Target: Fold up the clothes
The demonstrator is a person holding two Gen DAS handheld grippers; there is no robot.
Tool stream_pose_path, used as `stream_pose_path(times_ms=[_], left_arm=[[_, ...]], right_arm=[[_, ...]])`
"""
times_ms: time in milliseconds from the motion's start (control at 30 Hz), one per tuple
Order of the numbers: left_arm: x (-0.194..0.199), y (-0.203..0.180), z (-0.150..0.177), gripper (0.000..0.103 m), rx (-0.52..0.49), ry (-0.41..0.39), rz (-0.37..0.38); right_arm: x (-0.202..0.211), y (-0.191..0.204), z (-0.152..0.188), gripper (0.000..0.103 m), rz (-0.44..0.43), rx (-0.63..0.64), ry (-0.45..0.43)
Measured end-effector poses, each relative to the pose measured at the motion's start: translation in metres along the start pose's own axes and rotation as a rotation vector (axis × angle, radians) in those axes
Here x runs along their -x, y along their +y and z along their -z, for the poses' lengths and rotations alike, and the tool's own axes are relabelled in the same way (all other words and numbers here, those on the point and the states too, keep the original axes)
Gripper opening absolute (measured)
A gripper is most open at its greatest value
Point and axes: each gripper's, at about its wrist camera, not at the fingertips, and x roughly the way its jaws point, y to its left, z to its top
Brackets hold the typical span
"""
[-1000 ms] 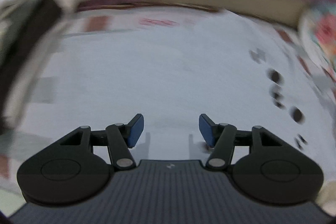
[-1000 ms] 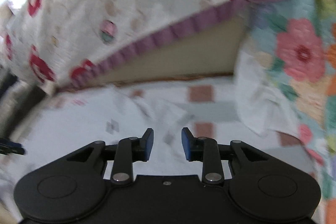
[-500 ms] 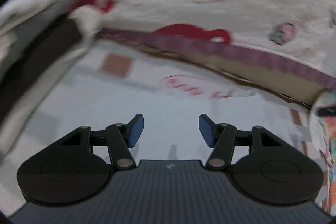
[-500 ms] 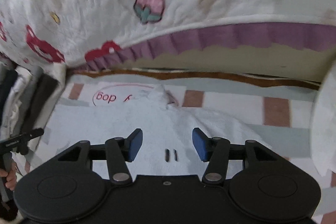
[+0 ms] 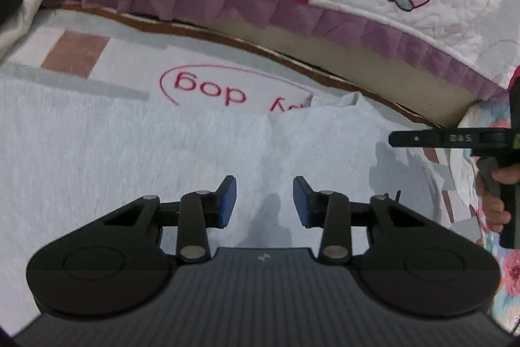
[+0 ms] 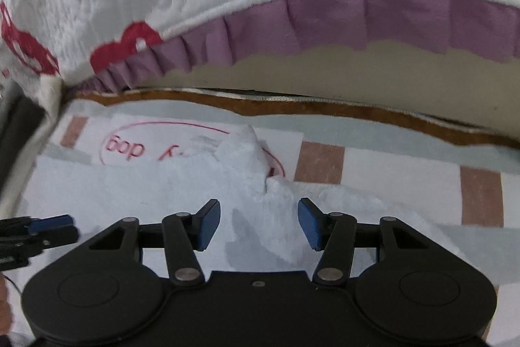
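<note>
Both tongs hang over the pale blue-white knit garment and grip nothing: our left tongs are closing, with only flat cloth showing below the blue pads, while our right tongs stand fairly wide above a raised crease of the same fabric

We judge the folding to be at an early or middle stage. The garment lies spread on the checked sheet with pink and grey squares, partly covering a red oval print with lettering. Its far edge is bunched into a small peak, and we see no finished fold or stack. Picking up an edge and laying it over is, we think, what remains

Room is tight ahead: the white quilted bedspread with a purple frill overhangs just beyond the garment's far edge. A floral quilt closes in the right side of the left view. Between the two tongs the cloth lies open
</note>
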Motion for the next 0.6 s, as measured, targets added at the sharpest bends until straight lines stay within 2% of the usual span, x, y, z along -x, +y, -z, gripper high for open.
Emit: stream_pose_path(times_ms=[133, 167, 200, 233, 300, 400, 500, 600], left_arm=[[-0.001, 0.005, 0.0, 0.037, -0.007, -0.014, 0.013], [-0.002, 0.005, 0.0, 0.038, -0.011, -0.016, 0.019], [-0.002, 0.005, 0.001, 0.038, -0.014, -0.018, 0.027], [-0.002, 0.005, 0.001, 0.038, -0.015, -0.022, 0.036], [0.0, 0.005, 0.002, 0.038, -0.021, -0.036, 0.053], [0.002, -0.002, 0.004, 0.04, -0.042, -0.065, 0.081], [0.001, -0.01, 0.009, 0.041, -0.054, -0.075, 0.125], [-0.003, -0.021, 0.015, 0.041, -0.102, -0.076, 0.114]], right_arm=[[-0.02, 0.004, -0.004, 0.059, 0.054, 0.069, -0.009], [-0.022, 0.006, -0.003, 0.055, 0.038, 0.09, -0.027], [-0.024, 0.007, -0.001, 0.043, 0.02, 0.112, -0.044], [-0.023, 0.01, 0.001, 0.013, -0.01, 0.138, -0.054], [-0.014, 0.02, 0.01, 0.013, -0.029, 0.188, -0.113], [0.015, 0.04, 0.042, 0.012, -0.049, 0.236, -0.199], [0.039, 0.066, 0.088, 0.012, -0.064, 0.339, -0.224], [0.039, 0.076, 0.125, 0.012, -0.148, 0.372, -0.101]])
